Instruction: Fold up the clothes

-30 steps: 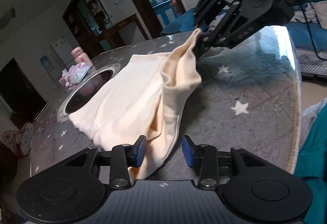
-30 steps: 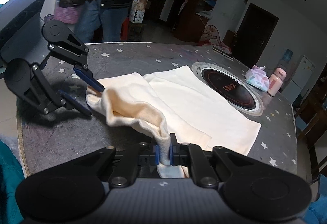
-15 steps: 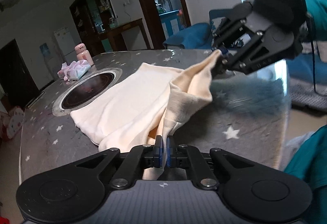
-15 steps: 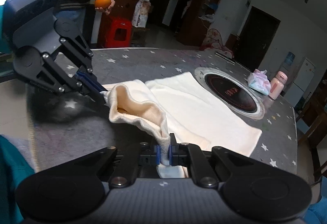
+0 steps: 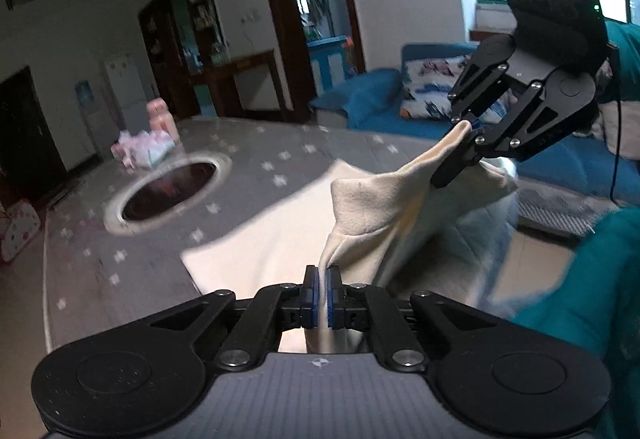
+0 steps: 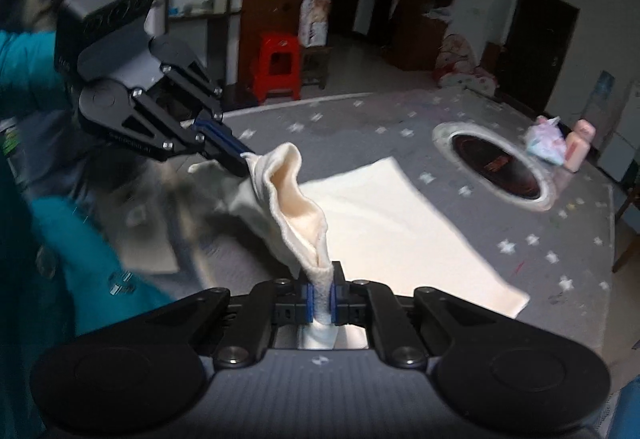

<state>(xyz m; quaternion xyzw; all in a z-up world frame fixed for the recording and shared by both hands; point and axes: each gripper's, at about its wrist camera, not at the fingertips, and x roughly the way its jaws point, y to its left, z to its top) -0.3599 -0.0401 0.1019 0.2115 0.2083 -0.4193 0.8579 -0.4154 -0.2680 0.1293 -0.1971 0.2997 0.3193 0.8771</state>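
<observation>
Garment (image 5: 280, 239) on table (image 5: 120, 279) (edge lifted)

Left wrist: close above own fingers, facing cloth (image 5: 372, 207), table (image 5: 132, 271).
Right wrist: likewise.
Shared: cloth, table, cooktop (image 5: 168, 191).

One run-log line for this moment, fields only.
step: lifting edge for fold | left gripper: shut on cream garment | right gripper: shut on same garment | far part: flat on table
</observation>
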